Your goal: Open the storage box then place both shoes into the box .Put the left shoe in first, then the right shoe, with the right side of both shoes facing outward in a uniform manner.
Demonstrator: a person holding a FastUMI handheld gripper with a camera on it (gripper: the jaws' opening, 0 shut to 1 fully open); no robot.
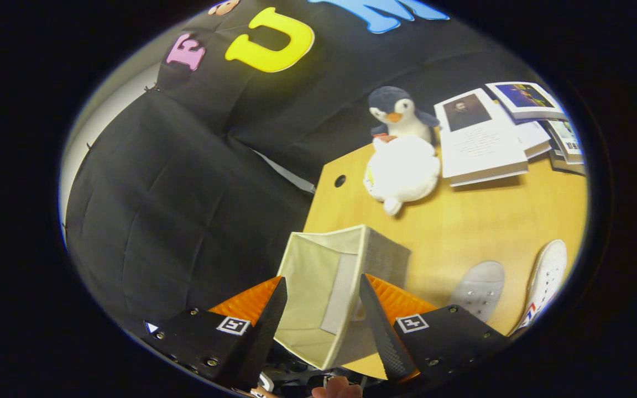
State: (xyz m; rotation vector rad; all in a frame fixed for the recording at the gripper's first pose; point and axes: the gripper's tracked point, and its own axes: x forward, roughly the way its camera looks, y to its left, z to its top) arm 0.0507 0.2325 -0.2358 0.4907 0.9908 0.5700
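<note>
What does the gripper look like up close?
The gripper has two pointed, wedge-shaped fingers with ridged faces. Each sits on a dark block dotted with small screws and carries a square black-and-white marker.

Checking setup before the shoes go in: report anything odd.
The beige fabric storage box sits at the wooden table's edge, open, between the open gripper's fingers. One white sneaker lies sole-up beside its mate.
</note>
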